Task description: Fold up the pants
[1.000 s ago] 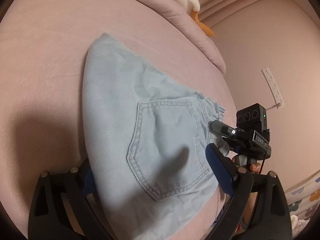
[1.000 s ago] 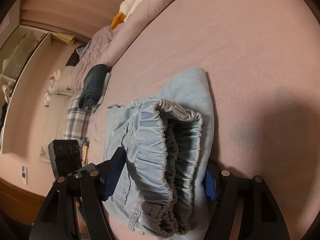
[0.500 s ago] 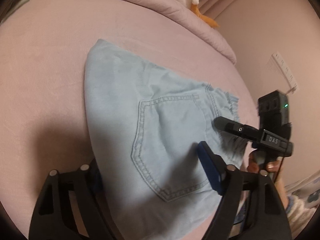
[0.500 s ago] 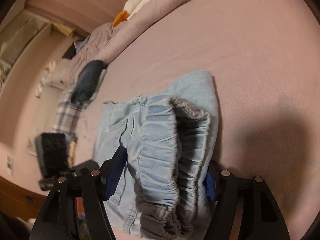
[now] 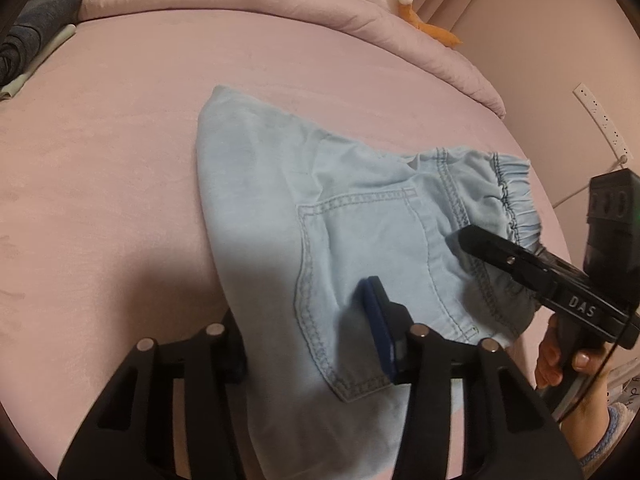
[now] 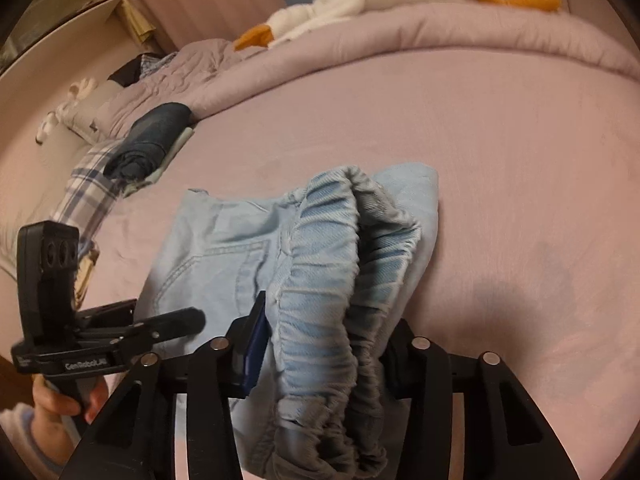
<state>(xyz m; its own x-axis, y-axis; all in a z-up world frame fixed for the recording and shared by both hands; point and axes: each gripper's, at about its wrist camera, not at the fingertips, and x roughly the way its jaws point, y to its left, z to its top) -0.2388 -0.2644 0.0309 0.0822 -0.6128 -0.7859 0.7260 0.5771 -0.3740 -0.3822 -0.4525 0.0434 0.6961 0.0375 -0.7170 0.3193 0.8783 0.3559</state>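
Light blue denim pants lie folded on the pink bed sheet, back pocket up. My left gripper straddles their near side edge. Its jaws are closing: the blue pad rests on the cloth, while the other finger sits at the fabric's edge, partly hidden, without a clear pinch. My right gripper is also closing, and the gathered elastic waistband fills the gap, bunched and raised between the pads. In the left wrist view the right gripper's finger lies against the waistband.
A rolled dark blue garment and a plaid cloth lie at the bed's far left. A lilac duvet ridge with a white and orange plush toy runs along the back. A power strip hangs on the right wall.
Both pairs of jaws have narrowed around the pants. The right gripper has rolled and risen a little with the waistband bunching between its pads. The left gripper has tilted in place.
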